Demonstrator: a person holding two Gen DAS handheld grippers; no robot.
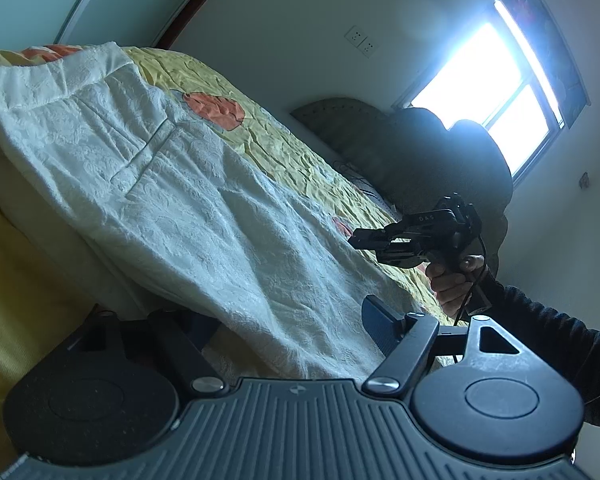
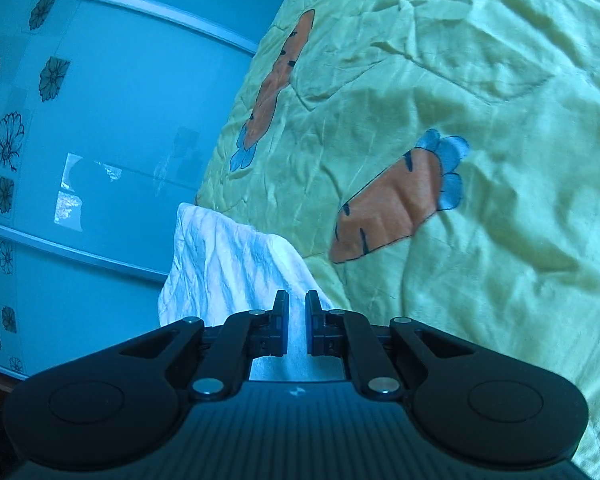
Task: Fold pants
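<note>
- The right gripper [image 2: 297,322] has its jaws pulled close together, clenched on a fold of the white pants [image 2: 228,264]; the cloth runs up between the two pads and spills out ahead of them.
- In the left wrist view the same gripper [image 1: 374,242] shows from the side, held by a hand [image 1: 454,284] in a dark sleeve [image 1: 560,328], just above the bed's edge.
- The left gripper [image 1: 284,330] has its jaws spread wide, released. The pants [image 1: 172,200] lie across the gap between its fingers, and the left finger is partly hidden under the cloth. Whether either pad touches the fabric I cannot tell.
- The pants are spread over the bed, textured white cloth with the waistband toward the far upper left of the left wrist view and a leg running down toward the left gripper.
- Under them lies a yellow quilt [image 2: 480,80], wrinkled, printed with orange carrots [image 2: 396,200] with blue tops.
- Beside the bed stands a wardrobe [image 2: 100,120] with glossy sliding doors bearing flower outlines.
- At the far end of the bed, in the left wrist view, are a dark headboard [image 1: 340,120], a bright window [image 1: 488,92] and wall sockets [image 1: 362,40].
</note>
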